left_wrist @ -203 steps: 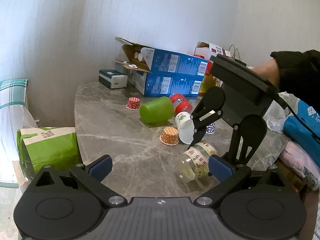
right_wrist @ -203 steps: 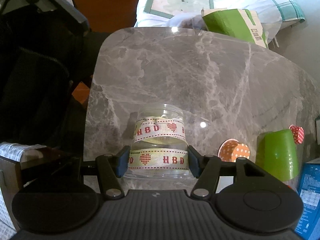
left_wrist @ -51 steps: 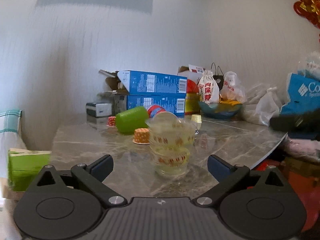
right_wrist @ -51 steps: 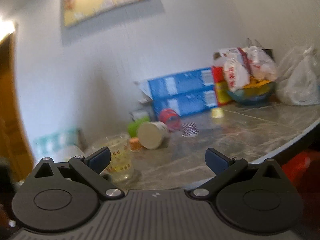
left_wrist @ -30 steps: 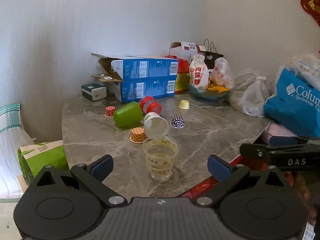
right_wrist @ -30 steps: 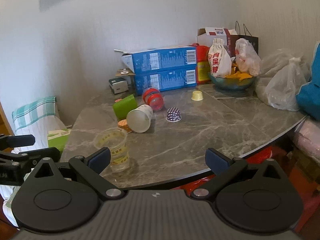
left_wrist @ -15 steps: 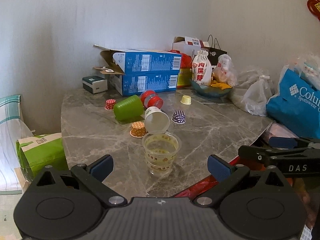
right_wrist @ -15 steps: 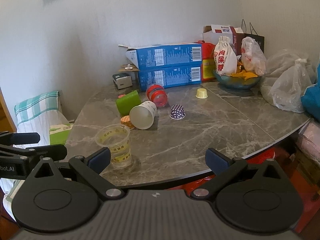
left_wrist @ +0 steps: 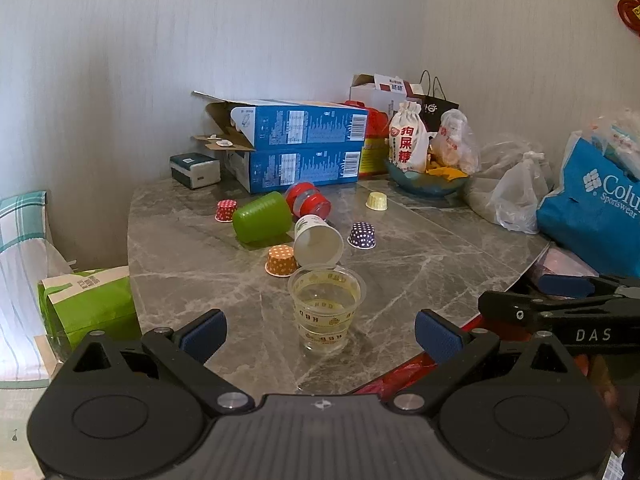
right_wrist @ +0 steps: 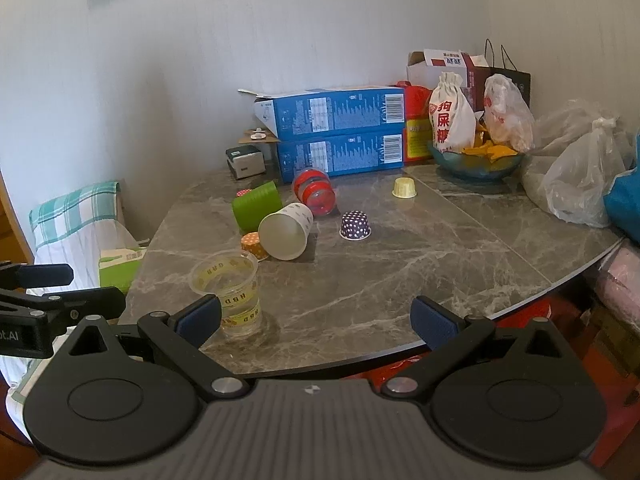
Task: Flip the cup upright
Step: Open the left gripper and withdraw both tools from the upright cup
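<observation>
Your left gripper (left_wrist: 320, 330) hangs level, jaws spread wide, gripping nothing. Your right gripper (right_wrist: 318, 318) sits beside it, equally wide and empty.

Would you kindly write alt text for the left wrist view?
A clear plastic cup with ribboned bands stands upright on the grey marble table, centred before the open left tool. Behind it a white paper cup lies tipped.
</observation>
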